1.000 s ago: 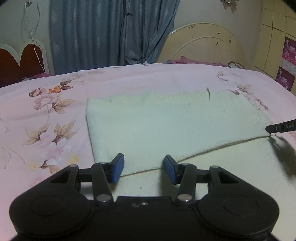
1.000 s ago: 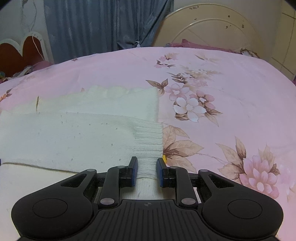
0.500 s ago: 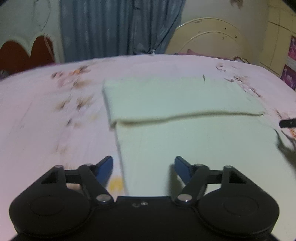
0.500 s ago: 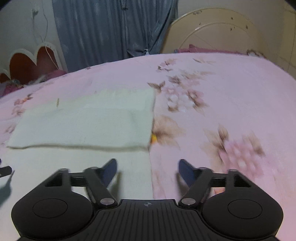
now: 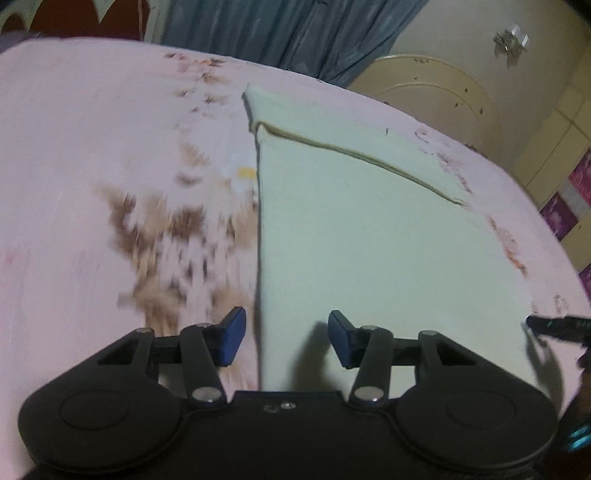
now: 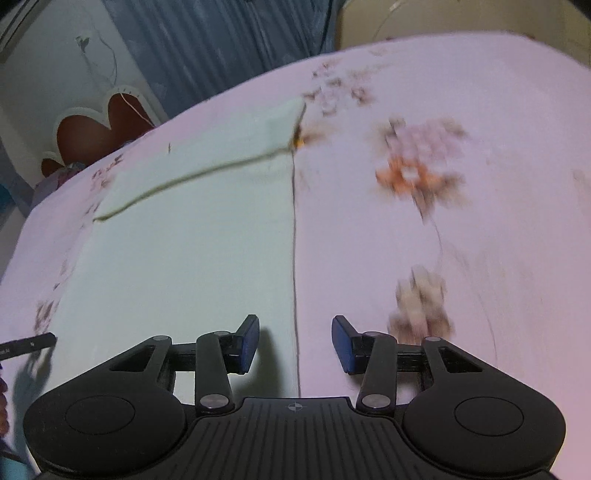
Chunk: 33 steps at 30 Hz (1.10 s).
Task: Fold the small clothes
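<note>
A pale cream knitted garment (image 5: 369,229) lies flat on the pink floral bedsheet (image 5: 92,147), with a folded-over flap at its far end. My left gripper (image 5: 284,338) is open and empty, its jaws astride the garment's left edge near the front. My right gripper (image 6: 295,343) is open and empty, its jaws astride the garment's right edge (image 6: 294,258). The garment also shows in the right wrist view (image 6: 192,240). The right gripper's tip shows at the right of the left wrist view (image 5: 554,325), and the left gripper's tip at the left of the right wrist view (image 6: 26,343).
A cream headboard (image 5: 436,88) and blue curtains (image 5: 280,29) stand beyond the bed. A red heart-shaped headboard (image 6: 99,129) stands at the far left. Wardrobe doors (image 5: 554,140) are on the right.
Both grippers have let go of the garment and opened wide. They have pulled back toward the near end and now straddle its left and right edges; the folded flap lies farther away.
</note>
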Each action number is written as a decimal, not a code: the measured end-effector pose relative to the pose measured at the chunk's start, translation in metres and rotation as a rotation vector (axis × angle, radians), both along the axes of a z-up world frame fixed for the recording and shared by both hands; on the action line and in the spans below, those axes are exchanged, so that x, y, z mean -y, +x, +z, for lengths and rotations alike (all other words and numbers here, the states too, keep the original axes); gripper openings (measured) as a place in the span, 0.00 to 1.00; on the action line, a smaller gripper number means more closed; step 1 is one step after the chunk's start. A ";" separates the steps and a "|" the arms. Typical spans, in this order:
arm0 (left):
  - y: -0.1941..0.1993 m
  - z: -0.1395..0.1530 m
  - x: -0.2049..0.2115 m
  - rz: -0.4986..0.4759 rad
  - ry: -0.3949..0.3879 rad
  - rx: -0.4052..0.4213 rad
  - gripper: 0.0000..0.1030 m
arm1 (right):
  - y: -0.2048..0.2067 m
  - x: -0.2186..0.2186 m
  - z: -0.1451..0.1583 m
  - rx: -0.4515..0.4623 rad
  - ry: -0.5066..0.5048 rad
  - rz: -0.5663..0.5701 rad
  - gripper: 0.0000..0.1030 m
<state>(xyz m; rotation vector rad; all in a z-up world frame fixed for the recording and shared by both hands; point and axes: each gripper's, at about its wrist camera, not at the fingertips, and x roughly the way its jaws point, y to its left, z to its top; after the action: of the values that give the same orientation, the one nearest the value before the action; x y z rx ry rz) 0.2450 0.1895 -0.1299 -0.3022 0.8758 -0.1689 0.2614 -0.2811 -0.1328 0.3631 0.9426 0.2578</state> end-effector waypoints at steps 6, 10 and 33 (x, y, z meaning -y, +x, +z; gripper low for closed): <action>-0.045 -0.004 -0.004 0.016 -0.097 -0.029 0.36 | -0.040 0.013 -0.003 -0.026 0.133 0.015 0.43; -0.067 -0.011 -0.011 0.038 -0.188 -0.040 0.34 | -0.064 0.015 -0.007 -0.041 0.200 0.027 0.43; -0.087 -0.015 -0.010 0.121 -0.307 0.061 0.03 | -0.078 0.037 0.003 -0.004 0.351 0.019 0.03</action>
<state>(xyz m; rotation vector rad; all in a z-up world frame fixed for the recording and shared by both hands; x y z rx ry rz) 0.1578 0.1993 -0.1447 -0.6320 0.7676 -0.1998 0.1834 -0.3184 -0.1300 0.6775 0.9044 0.4418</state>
